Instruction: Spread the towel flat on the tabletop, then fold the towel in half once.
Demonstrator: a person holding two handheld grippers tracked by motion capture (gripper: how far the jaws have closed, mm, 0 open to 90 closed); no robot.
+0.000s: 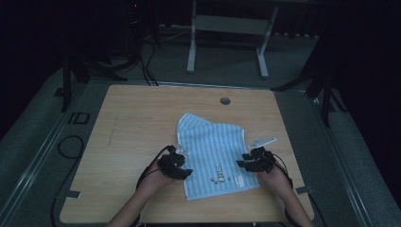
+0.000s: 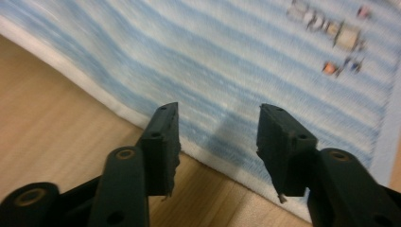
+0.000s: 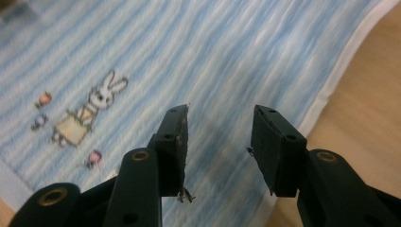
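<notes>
The striped towel [image 1: 213,153] lay partly folded on the table [image 1: 127,123]. Both the left gripper [image 2: 218,142] and right gripper [image 3: 219,146] hung open, empty, above its side edges; further folding remained.

A towel [image 1: 213,151] lies on the worktop [image 1: 132,123], right of its middle and toward the near edge. The left gripper [image 1: 182,166] sits at the towel's left edge, the right gripper [image 1: 245,163] at its right edge. A small plate [image 1: 263,141] lies just beyond the right gripper. A hole [image 1: 225,100] sits behind the towel, near the far edge.
</notes>
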